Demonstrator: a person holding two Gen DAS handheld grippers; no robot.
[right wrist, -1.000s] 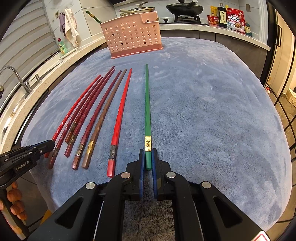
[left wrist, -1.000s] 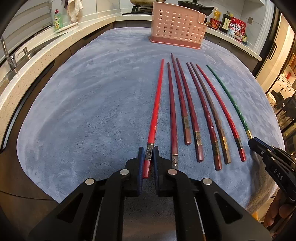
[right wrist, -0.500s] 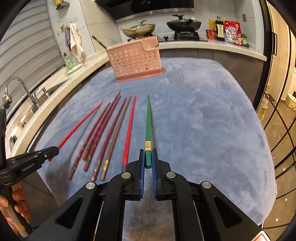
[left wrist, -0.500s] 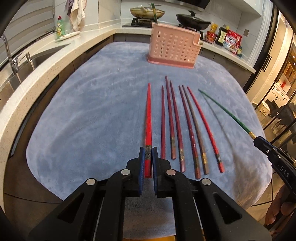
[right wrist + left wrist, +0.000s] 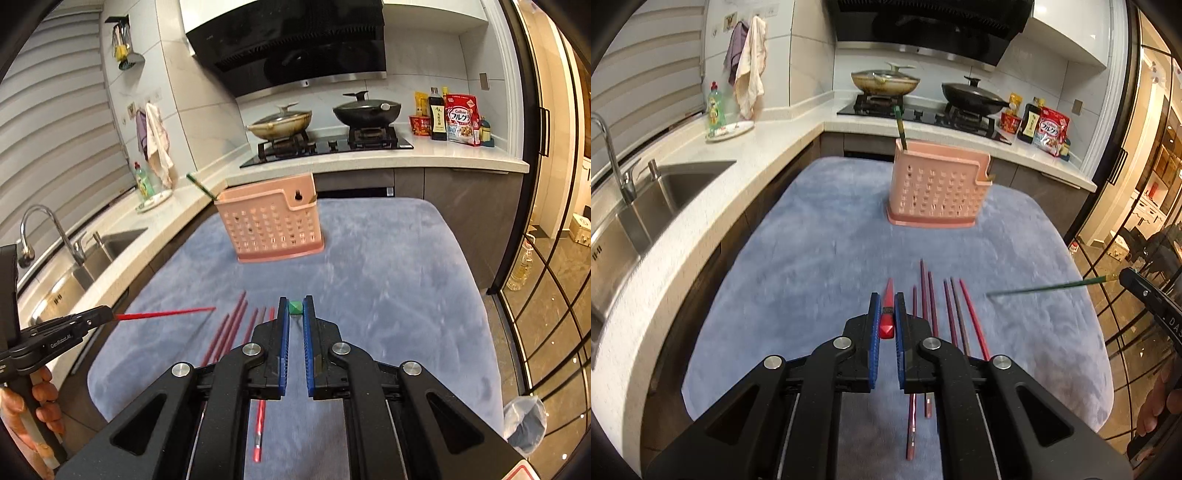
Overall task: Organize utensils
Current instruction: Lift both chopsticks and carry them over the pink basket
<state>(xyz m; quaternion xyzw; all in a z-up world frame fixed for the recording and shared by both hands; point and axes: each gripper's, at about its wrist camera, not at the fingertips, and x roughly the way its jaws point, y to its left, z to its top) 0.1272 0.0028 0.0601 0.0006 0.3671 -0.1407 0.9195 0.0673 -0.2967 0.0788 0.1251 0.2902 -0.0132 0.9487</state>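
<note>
While a bright red lacquered chopstick (image 5: pixel 887 325) is clamped by the left gripper (image 5: pixel 886 306), a slim green chopstick (image 5: pixel 294 307) is pinched by the right gripper (image 5: pixel 294 308), both lifted; the perforated pink plastic basket (image 5: pixel 936 190) is parked at 12 o'clock.

A fuzzy matt blue cloth (image 5: pixel 812 240) underlies a perforated pink plastic basket (image 5: pixel 938 188), beside a brushed-metal sink (image 5: pixel 676 184).
</note>
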